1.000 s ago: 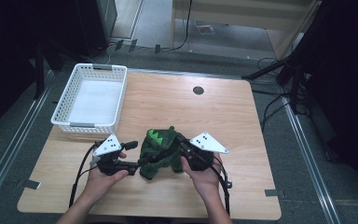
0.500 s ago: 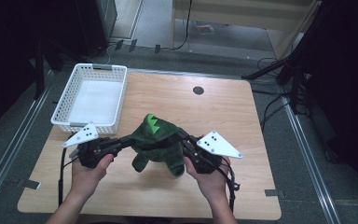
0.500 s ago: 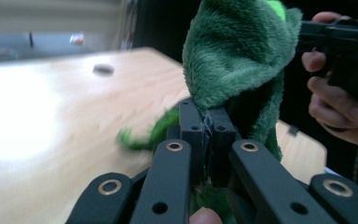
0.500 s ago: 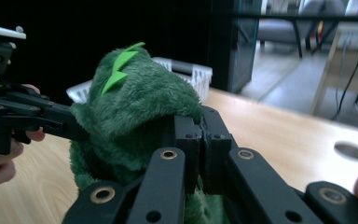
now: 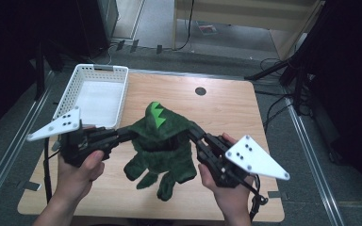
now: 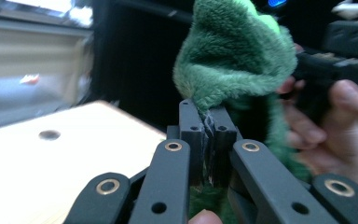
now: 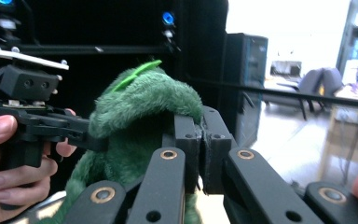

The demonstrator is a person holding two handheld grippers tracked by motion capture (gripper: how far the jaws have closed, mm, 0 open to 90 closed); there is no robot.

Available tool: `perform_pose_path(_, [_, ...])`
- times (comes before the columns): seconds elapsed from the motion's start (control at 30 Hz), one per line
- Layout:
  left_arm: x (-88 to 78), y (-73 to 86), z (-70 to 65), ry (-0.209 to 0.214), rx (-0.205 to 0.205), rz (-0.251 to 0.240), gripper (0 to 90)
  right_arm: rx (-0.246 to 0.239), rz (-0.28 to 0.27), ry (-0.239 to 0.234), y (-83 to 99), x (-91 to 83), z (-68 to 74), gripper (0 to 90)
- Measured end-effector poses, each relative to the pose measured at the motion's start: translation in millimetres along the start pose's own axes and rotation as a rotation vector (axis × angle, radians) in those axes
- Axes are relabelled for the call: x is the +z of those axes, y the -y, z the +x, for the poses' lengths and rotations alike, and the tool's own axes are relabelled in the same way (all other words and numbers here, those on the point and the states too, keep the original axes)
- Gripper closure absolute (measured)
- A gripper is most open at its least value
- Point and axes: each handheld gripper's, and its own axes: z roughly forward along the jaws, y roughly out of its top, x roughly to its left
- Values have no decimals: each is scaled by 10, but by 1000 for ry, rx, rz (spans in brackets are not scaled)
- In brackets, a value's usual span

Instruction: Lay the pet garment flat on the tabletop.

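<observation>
The green toy [image 5: 162, 141] is held between both tools above the table [image 5: 226, 108], clenched by the left tool [image 5: 131, 135] and right tool [image 5: 192, 131]. The lift is judged in hand; next, carriage toward the basket [image 5: 94, 77] beyond the left tool.

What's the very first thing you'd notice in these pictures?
A fuzzy green dinosaur costume with bright green spikes hangs in the air above the middle of the wooden table. The left gripper and the right gripper each pinch one side of it. A white basket sits at the table's far left corner.
</observation>
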Motion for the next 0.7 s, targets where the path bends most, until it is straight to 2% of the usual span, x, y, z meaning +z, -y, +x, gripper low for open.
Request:
perform_pose_path(0.07, [209, 114, 231, -70, -13, 73, 879, 48, 88, 40, 190, 200, -222, 886])
perform_pose_path(0.1, [352, 205, 384, -103, -37, 117, 879, 92, 139, 52, 333, 327, -360, 886])
perform_pose_path(0.13, [498, 311, 556, -121, -74, 157, 878, 144, 237, 102, 685, 605, -628, 888])
perform_pose_path(0.17, [639, 422, 707, -162, -97, 194, 878, 144, 237, 102, 685, 605, -628, 888])
perform_pose_path(0.27, [990, 714, 1063, -267, -158, 293, 876, 169, 362, 179, 1223, 948, -961, 890])
perform_pose_path(0.3, [1091, 791, 1156, -300, -169, 321, 873, 209, 396, 188, 1366, 1024, -1058, 890])
perform_pose_path(0.33, [1145, 825, 1198, -320, -165, 337, 871, 251, 421, 204, 1511, 1094, -1160, 890])
perform_pose_path(0.37, [1208, 857, 1244, -343, -158, 355, 868, 258, 432, 219, 1580, 1129, -1210, 890])
perform_pose_path(0.47, [1360, 903, 1363, -408, -158, 382, 837, 258, 491, 267, 1817, 1288, -1407, 880])
perform_pose_path(0.53, [1436, 918, 1445, -462, -175, 399, 820, 252, 511, 278, 1861, 1329, -1451, 867])
perform_pose_path(0.57, [1471, 927, 1474, -497, -179, 402, 793, 248, 532, 288, 1904, 1363, -1500, 849])
perform_pose_path(0.63, [1525, 944, 1515, -546, -171, 419, 710, 258, 580, 338, 1977, 1414, -1591, 749])
perform_pose_path(0.67, [1540, 952, 1525, -564, -162, 427, 664, 273, 605, 366, 2002, 1424, -1635, 714])
perform_pose_path(0.7, [1538, 957, 1530, -572, -154, 432, 619, 299, 617, 372, 2022, 1418, -1682, 677])
